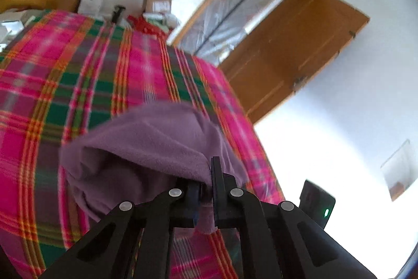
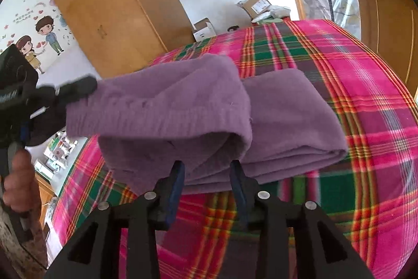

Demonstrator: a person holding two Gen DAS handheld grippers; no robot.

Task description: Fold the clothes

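- Left tool point(image 1: 206, 190) is closed on an edge of the purple garment point(image 2: 183, 106) and lifts that part above the plaid bed cover point(image 2: 365, 96).
- Right tool point(image 2: 206, 174) stands half open near the folded bulk, gripping nothing (its pads look free).
- Garment lies already folded in layers on the bed; I judge one last fold and some smoothing remain.

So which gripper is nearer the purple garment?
Left. The left gripper is shut on the purple garment at its edge; the right gripper sits open just short of its fold.
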